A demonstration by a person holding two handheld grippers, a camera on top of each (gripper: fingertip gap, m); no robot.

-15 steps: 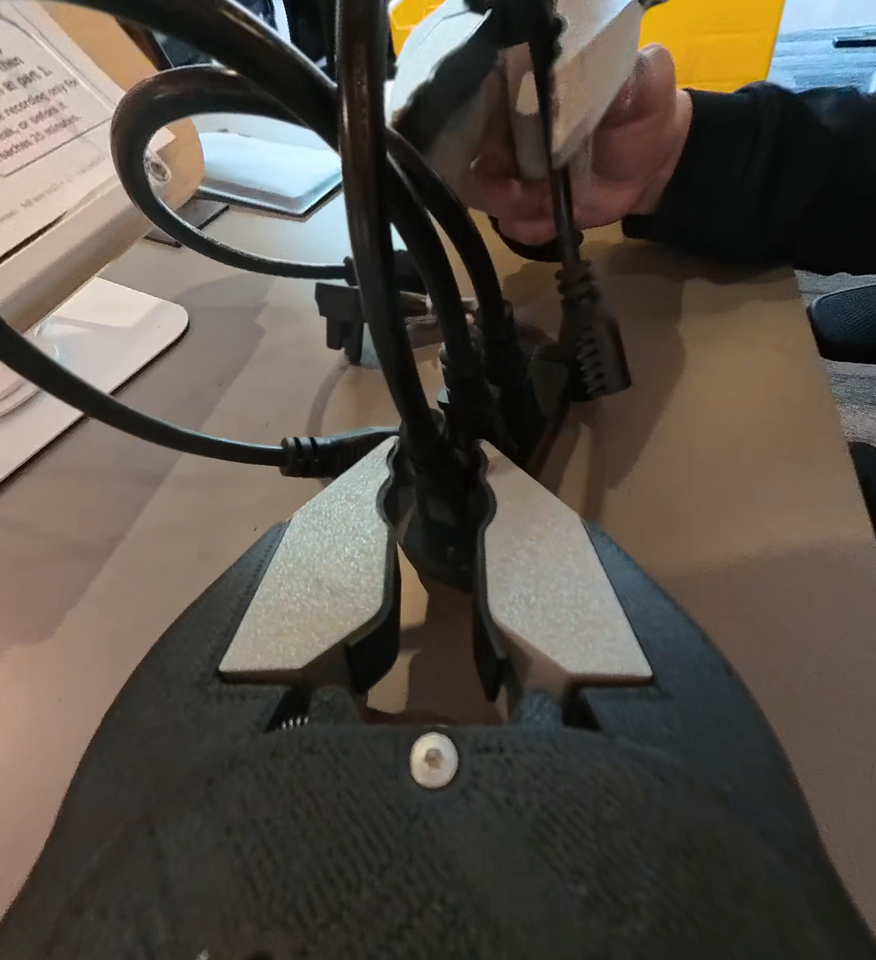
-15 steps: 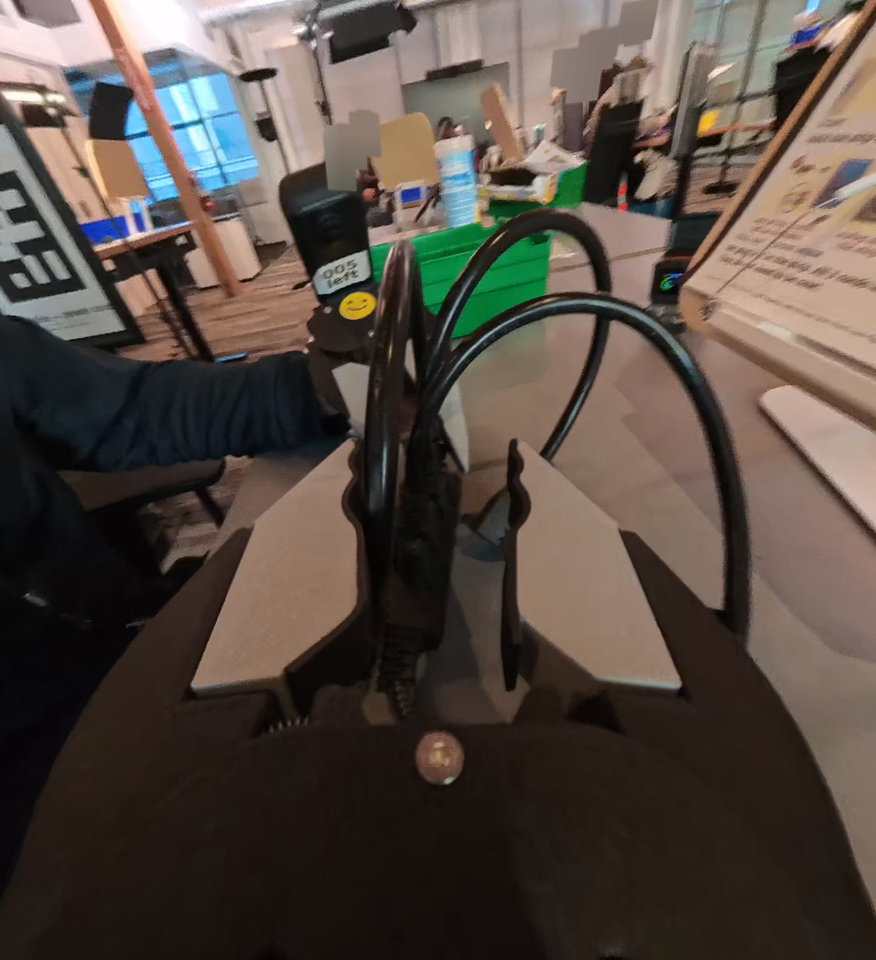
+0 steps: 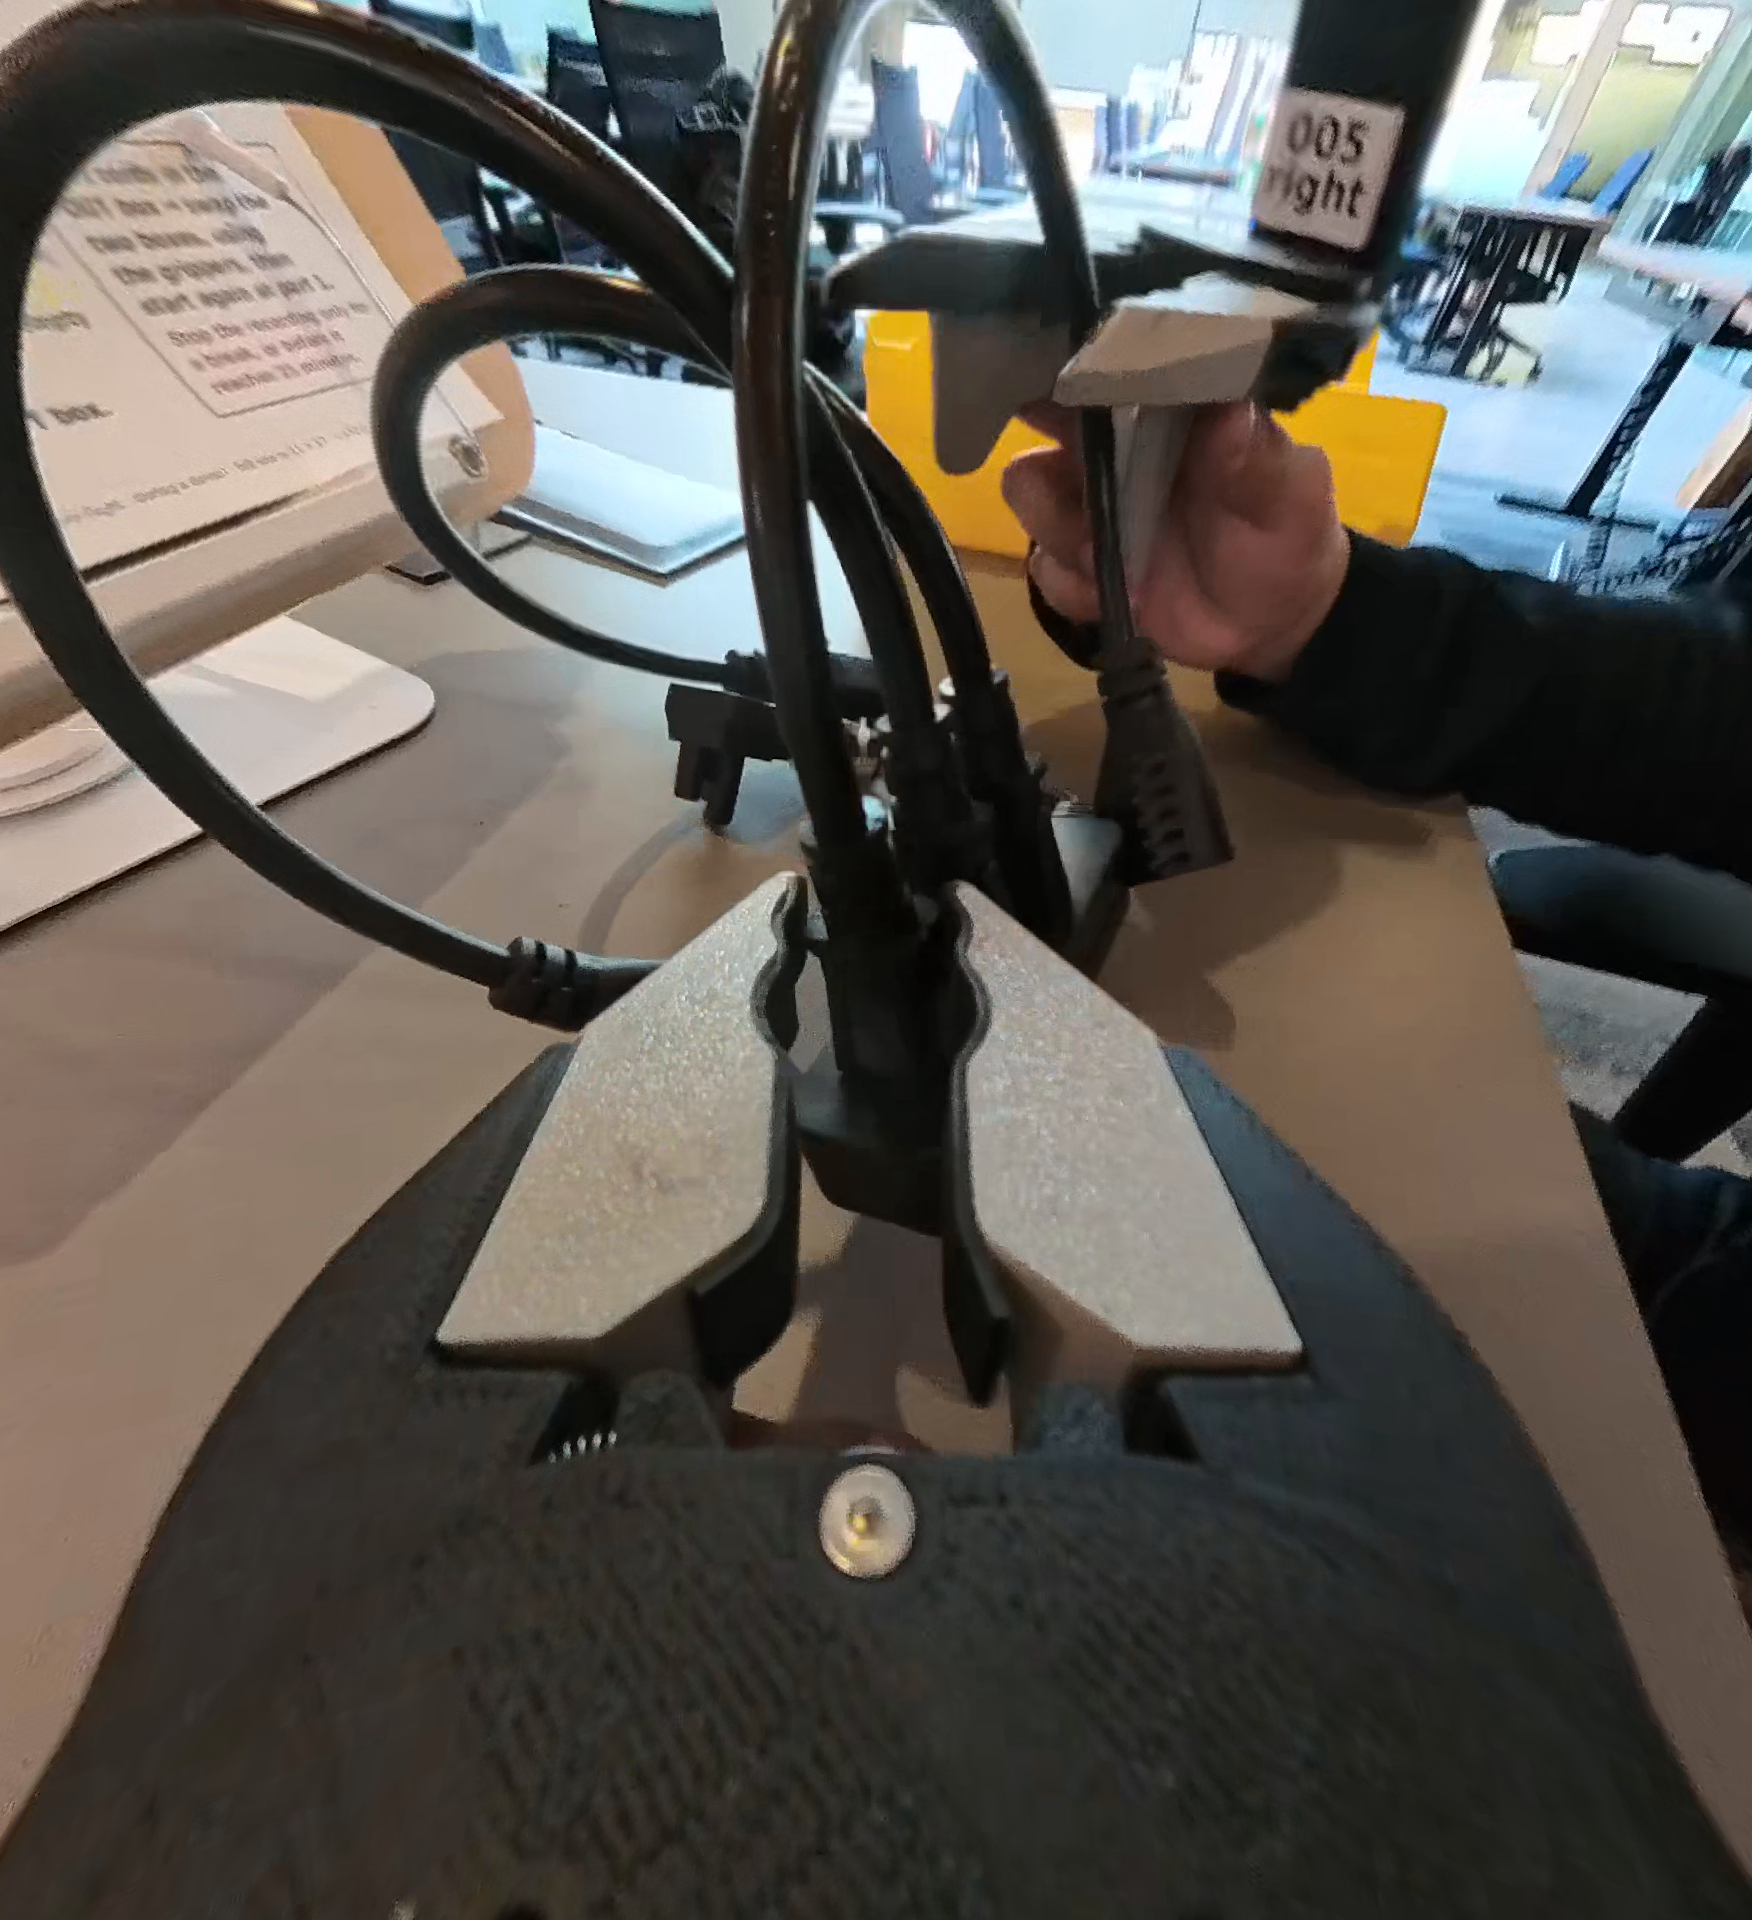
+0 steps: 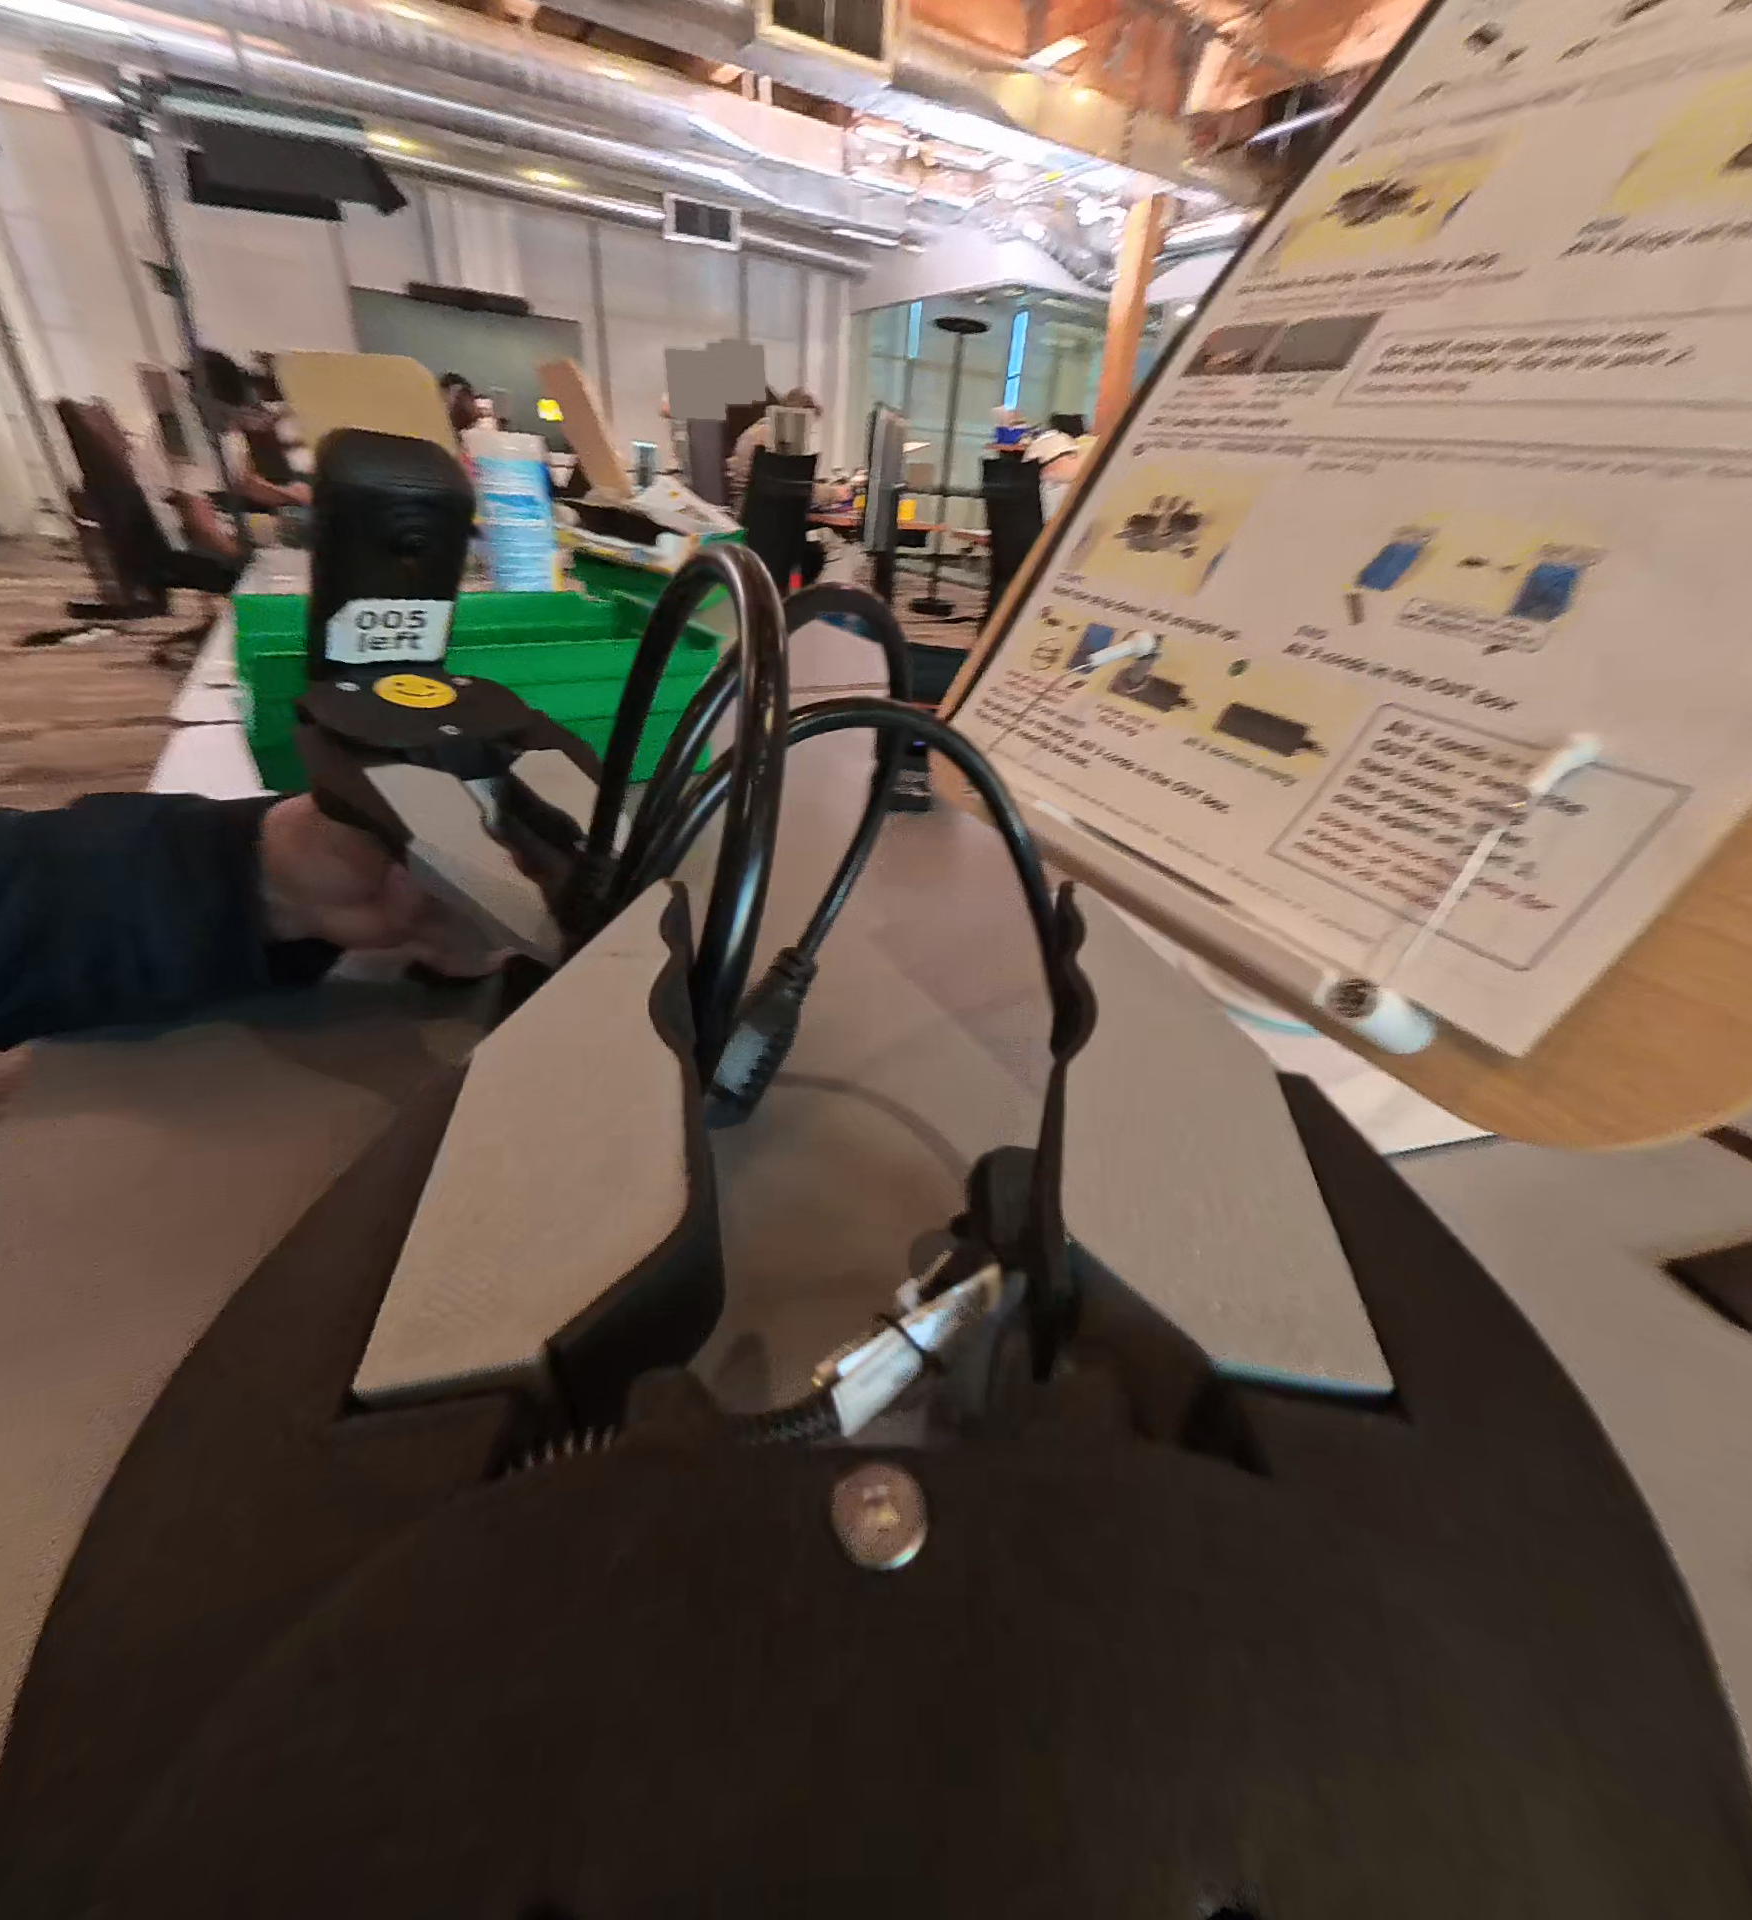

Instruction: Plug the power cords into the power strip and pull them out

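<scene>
Left tongs (image 3: 877, 997): clamped on a black plug (image 3: 877, 1101), which sits deep between the two grey fingers (image 3: 659, 1122). Its cord (image 3: 778, 520) rises steeply from the tips and arcs overhead.

Right tongs (image 4: 867, 966): fingers spread wide apart in their own view, nothing pressed between the inner faces. In the left wrist view the same tongs (image 3: 1059, 416) sit above and beyond the left tips, held by a hand (image 3: 1204, 561) in a dark sleeve. A thin cord with a black connector (image 3: 1158, 790) runs down just beside one finger there; whether it is pinched cannot be told from that view.

Cords: several black loops (image 3: 228, 790) curl ahead of and to the left of the left tongs. One free plug end (image 3: 555, 977) lies on the tabletop (image 3: 228, 1195) just beside the left finger. In the right wrist view a connector (image 4: 763, 1029) hangs in the gap between the spread fingers, near the left one.

Power strip (image 3: 1080, 831): only a pale sliver is visible behind the cord cluster, straight ahead of the left tips; its sockets are hidden.

Instruction board (image 4: 1423, 582): tilted, on a wooden backing, to the right of the right tongs.

Green crate (image 4: 560, 665): far ahead of the right tongs, behind the left tongs' camera.

Yellow bin (image 3: 1371, 457): beyond the hand.
</scene>
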